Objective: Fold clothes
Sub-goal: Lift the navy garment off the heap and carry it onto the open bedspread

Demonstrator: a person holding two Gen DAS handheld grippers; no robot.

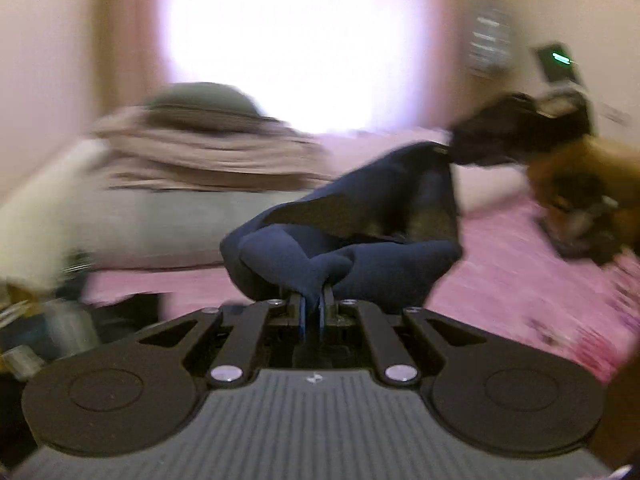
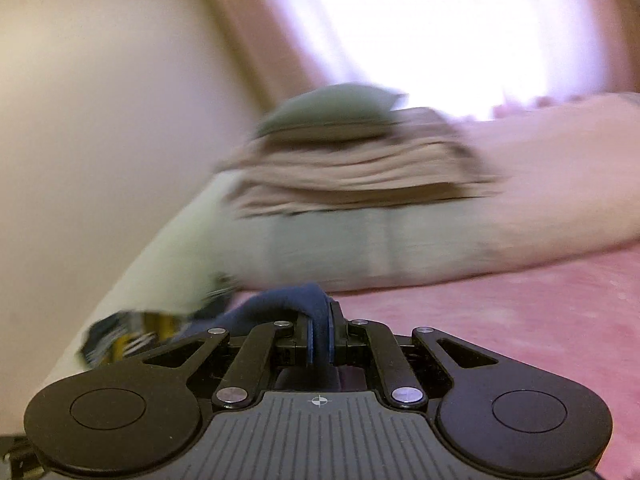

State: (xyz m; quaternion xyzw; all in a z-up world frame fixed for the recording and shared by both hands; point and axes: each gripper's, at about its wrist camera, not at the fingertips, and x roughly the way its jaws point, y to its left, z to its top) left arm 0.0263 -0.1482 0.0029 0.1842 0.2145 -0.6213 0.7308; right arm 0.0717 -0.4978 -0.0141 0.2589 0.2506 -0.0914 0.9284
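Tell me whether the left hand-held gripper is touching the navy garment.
Touching. The left wrist view shows the left hand-held gripper shut, with a fold of the navy garment pinched between its fingertips.

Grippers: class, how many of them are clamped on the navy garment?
2. The left gripper pinches one bunched end of the navy garment; the right gripper pinches another part.

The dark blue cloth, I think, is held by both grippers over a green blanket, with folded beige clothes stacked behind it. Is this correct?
Nearly. The blanket under the dark blue cloth is pink, not green; both wrist views show it. The rest holds: the left gripper and right gripper are each shut on the cloth, and the folded beige clothes are stacked behind it.
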